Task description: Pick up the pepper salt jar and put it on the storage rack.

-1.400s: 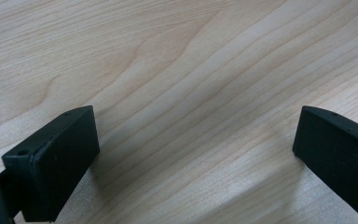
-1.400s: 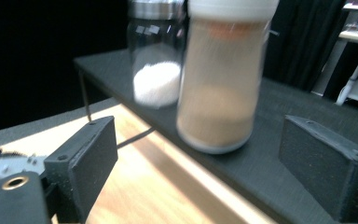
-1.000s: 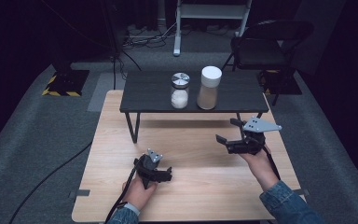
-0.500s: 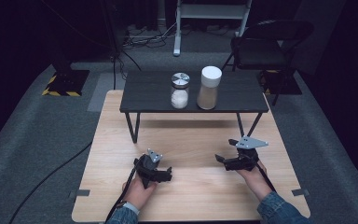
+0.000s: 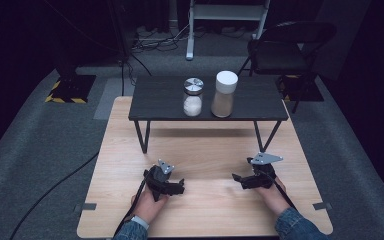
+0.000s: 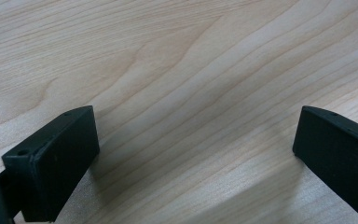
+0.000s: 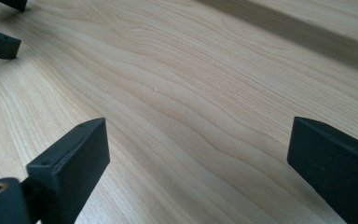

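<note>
L gripper (image 5: 179, 186) & R gripper (image 5: 237, 178) low over wooden table (image 5: 205, 210), both spread wide, nothing between; R jaws just been opening

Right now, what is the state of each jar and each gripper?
Left jar: upright on the black table, metal lid on, white fill.
Right jar: upright, white lid on, beige fill.
Left gripper: open, empty.
Right gripper: jaws just opening, empty.

Left hand-held gripper (image 5: 177, 186) and right hand-held gripper (image 5: 238, 179), low, jaws wide apart
</note>
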Tool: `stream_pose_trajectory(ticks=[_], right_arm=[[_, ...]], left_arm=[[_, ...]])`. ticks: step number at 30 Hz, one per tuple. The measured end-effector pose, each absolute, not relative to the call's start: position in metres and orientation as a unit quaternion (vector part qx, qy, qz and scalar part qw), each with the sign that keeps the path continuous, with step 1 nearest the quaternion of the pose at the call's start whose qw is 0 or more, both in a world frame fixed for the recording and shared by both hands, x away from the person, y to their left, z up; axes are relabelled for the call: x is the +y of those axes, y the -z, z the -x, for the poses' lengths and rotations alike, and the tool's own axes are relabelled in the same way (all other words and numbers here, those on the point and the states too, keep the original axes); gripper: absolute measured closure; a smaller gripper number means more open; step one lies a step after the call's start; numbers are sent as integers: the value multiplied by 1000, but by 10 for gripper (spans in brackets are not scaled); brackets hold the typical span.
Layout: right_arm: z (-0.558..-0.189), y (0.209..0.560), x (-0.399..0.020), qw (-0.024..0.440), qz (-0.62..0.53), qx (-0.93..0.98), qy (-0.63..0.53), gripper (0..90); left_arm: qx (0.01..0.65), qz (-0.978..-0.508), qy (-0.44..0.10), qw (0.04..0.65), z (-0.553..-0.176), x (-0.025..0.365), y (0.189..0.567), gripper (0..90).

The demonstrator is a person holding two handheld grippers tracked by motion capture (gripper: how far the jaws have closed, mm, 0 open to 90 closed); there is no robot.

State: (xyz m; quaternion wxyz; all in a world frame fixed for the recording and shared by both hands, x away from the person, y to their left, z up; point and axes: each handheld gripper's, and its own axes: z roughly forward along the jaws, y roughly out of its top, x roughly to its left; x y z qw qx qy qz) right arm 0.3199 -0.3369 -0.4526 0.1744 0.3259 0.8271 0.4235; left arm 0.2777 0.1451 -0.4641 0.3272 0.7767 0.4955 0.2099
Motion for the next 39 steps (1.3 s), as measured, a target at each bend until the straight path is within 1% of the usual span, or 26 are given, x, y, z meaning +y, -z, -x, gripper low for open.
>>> stream_pose_trajectory(ticks=[12, 23, 26, 39], right_arm=[[-321, 457, -320, 169, -336, 841, -388, 20], [-326, 461, -316, 162, -345, 848, -369, 18], [-328, 461, -314, 165, -337, 853, -362, 0], [-330, 461, -314, 161, -330, 856, -364, 0]], left_arm=[[496, -776, -212, 327, -279, 144, 464, 2], [496, -776, -211, 327, -279, 144, 464, 1], [496, -776, -211, 327, -279, 144, 464, 1], [496, -776, -212, 327, -279, 144, 464, 1]])
